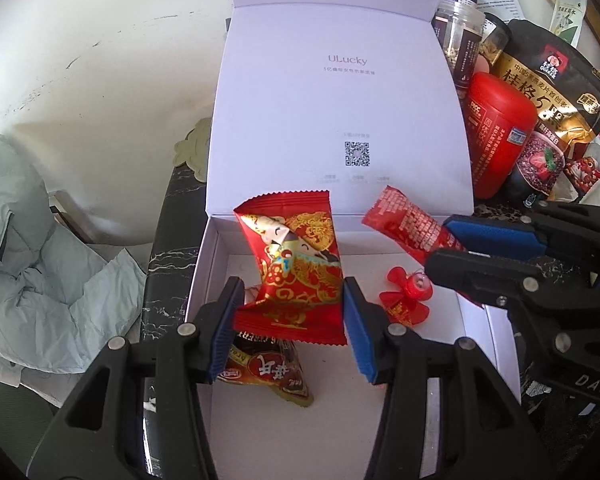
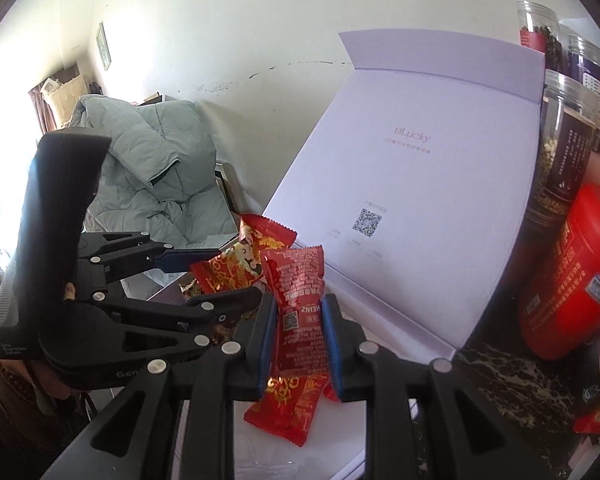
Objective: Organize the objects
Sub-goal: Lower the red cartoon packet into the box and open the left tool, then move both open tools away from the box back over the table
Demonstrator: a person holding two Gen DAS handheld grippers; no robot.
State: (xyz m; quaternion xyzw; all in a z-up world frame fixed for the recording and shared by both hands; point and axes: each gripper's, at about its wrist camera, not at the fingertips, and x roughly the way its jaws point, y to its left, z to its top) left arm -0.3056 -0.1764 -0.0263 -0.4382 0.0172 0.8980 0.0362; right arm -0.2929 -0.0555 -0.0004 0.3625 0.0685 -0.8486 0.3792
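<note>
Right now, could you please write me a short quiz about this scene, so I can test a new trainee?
1. True or false: the lid of the white box is closed.
2. What does the left gripper hold?
A. a red canister
B. a red and gold snack packet
C. a clear jar
3. Which thing lies on the box floor under the left gripper?

Key
1. False; the lid stands open.
2. B, the red and gold snack packet, pinched between the blue pads. The right gripper grips a narrow red sachet.
3. A brown snack packet; a small red plastic toy lies further right.
</note>
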